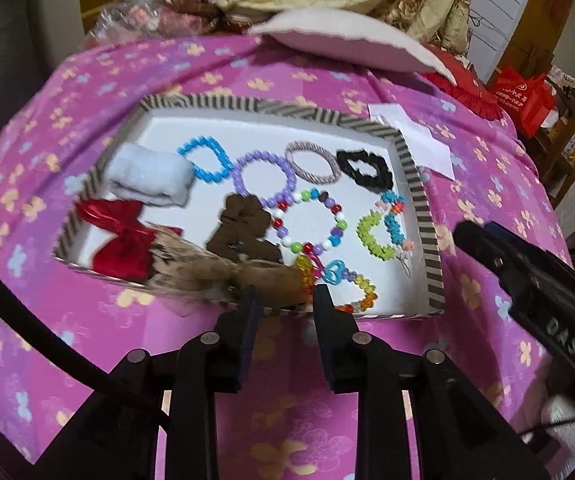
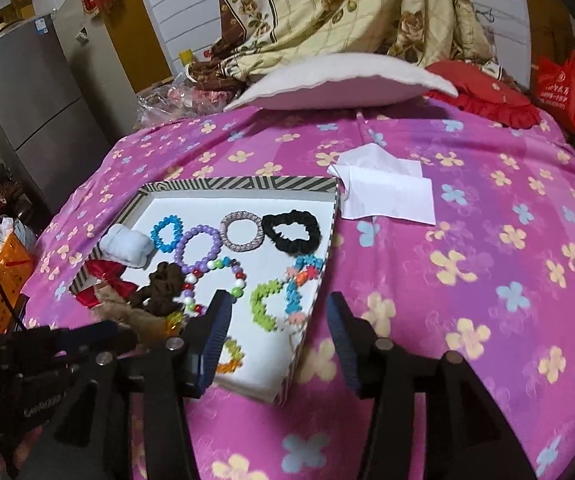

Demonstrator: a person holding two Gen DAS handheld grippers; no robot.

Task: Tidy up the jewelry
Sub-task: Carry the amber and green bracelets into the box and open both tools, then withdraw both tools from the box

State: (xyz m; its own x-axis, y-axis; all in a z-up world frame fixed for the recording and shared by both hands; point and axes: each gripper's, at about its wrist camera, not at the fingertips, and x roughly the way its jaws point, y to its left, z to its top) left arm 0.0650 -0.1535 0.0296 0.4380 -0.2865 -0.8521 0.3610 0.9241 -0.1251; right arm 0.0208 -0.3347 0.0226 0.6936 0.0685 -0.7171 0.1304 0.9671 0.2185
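A striped-rim tray (image 1: 418, 196) with a white floor lies on the pink flowered bedspread. It holds bead bracelets, among them a purple bracelet (image 1: 264, 156) and a multicoloured bracelet (image 1: 337, 216), plus a black scrunchie (image 1: 351, 160), a brown scrunchie (image 1: 243, 228) and a red bow (image 1: 123, 240). A tan furry bow (image 1: 207, 276) lies across the tray's near rim. My left gripper (image 1: 287, 294) is open just above that bow's right end, with its pads clear of it. My right gripper (image 2: 279, 300) is open and empty over the tray's near right corner (image 2: 287, 384).
White paper sheets (image 2: 391, 196) lie just beyond the tray's far right corner. A white pillow (image 2: 339, 80), a red cushion (image 2: 487, 96) and a bunched floral quilt (image 2: 327, 8) sit at the back. The bed edge drops off left, beside a grey cabinet (image 2: 27, 112).
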